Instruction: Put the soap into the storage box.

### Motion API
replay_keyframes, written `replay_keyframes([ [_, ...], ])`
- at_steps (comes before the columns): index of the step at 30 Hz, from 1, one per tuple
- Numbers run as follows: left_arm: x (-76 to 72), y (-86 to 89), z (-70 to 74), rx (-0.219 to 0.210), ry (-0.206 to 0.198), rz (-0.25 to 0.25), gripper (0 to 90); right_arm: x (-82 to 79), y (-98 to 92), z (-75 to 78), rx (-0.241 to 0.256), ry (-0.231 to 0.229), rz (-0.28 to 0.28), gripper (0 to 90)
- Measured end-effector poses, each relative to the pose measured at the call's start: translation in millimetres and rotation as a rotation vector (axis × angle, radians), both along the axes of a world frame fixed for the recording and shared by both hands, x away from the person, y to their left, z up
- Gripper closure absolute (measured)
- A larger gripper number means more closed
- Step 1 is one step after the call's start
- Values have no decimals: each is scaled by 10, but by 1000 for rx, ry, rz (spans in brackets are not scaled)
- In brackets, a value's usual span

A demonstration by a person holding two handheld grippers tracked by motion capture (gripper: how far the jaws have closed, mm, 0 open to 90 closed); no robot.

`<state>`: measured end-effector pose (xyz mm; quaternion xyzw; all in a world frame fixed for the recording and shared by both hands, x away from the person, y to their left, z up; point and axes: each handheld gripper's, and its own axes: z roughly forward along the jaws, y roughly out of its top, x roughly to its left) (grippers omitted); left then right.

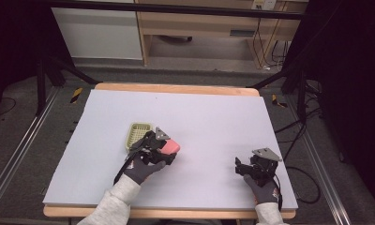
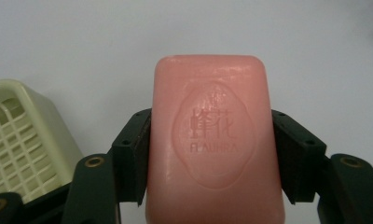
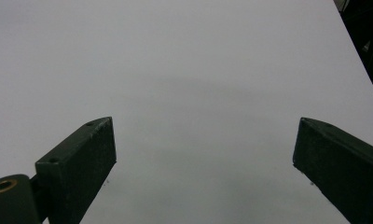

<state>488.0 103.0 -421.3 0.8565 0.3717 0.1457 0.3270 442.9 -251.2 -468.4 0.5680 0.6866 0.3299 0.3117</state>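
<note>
A pink bar of soap (image 2: 215, 140) with a stamped oval mark sits between both jaws of my left gripper (image 2: 211, 140), which is shut on its long sides. In the high view the soap (image 1: 170, 146) pokes out of the left gripper (image 1: 167, 150) just right of a pale green slotted soap dish (image 1: 138, 132). The dish (image 2: 21, 144) lies at the left of the left gripper view, apart from the soap. My right gripper (image 1: 240, 167) rests near the table's front right, its jaws wide open (image 3: 203, 154) with only bare surface between them.
A light grey mat (image 1: 209, 112) covers the wooden table. The table's right edge (image 3: 362, 70) runs close to the right gripper, with dark floor and cables beyond it. Frame legs and a cabinet stand behind the table.
</note>
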Motion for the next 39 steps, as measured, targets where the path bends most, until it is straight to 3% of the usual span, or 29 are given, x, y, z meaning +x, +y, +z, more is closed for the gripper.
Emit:
replay_keyframes([
  [11,-31,152,61,-18,-8,20,375,-10,-1,-6,-1,-1,3,62],
  [39,99,560,194,-71,-40,147,375,-15,23,-12,-8,2,18,62],
])
